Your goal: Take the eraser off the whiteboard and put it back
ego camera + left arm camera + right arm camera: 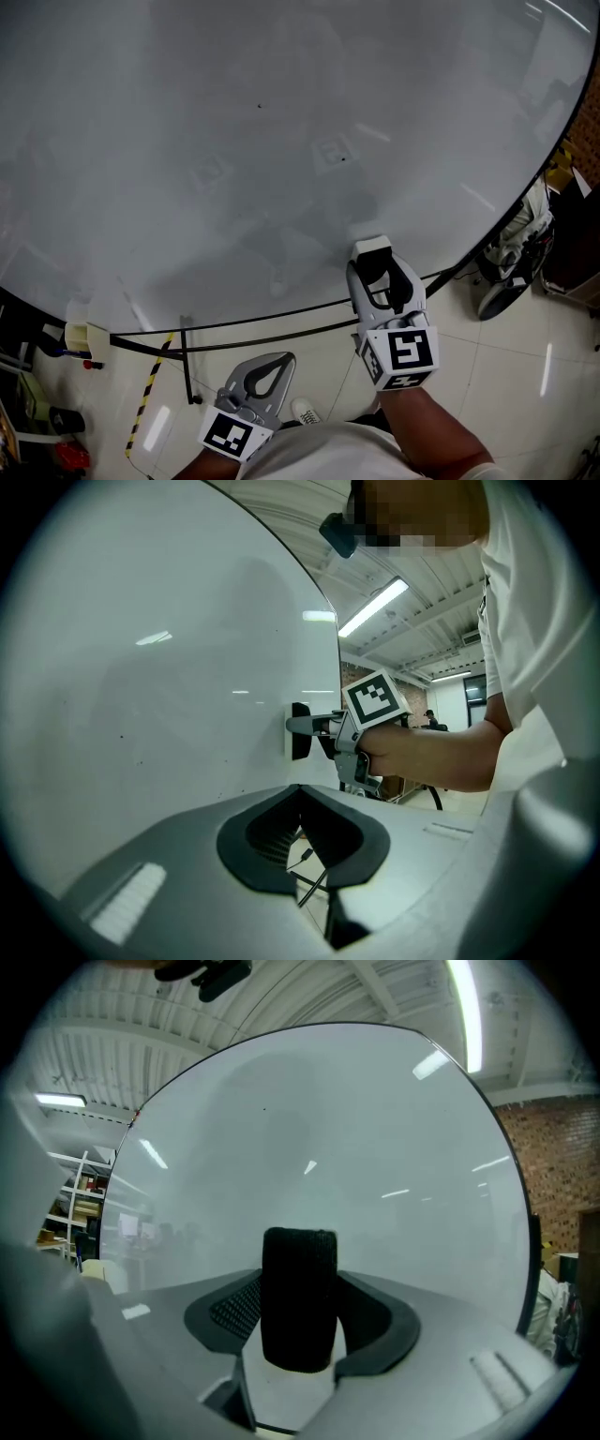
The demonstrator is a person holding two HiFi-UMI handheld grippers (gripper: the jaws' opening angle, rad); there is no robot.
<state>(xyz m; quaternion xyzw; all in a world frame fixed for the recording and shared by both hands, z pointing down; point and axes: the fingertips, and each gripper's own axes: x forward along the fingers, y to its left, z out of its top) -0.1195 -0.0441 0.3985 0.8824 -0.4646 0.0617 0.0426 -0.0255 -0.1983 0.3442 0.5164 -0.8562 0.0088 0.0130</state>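
Observation:
A large whiteboard [234, 141] fills the head view. My right gripper [373, 255] points at its lower right part, shut on the eraser [371, 247]. The eraser's white end shows at the fingertips there. In the right gripper view the eraser [298, 1297] stands as a black block between the jaws. The left gripper view shows the eraser [298, 731] at the board's surface or very near it; contact cannot be told. My left gripper [281, 361] hangs lower and further from the board, shut with nothing in it.
A black cable [281, 314] runs under the board's lower edge. On the tiled floor lies a yellow and black striped strip [145, 398]. Small clutter [80, 337] sits at the left and a wheeled stand [502, 281] at the right. A shoe [305, 411] is below.

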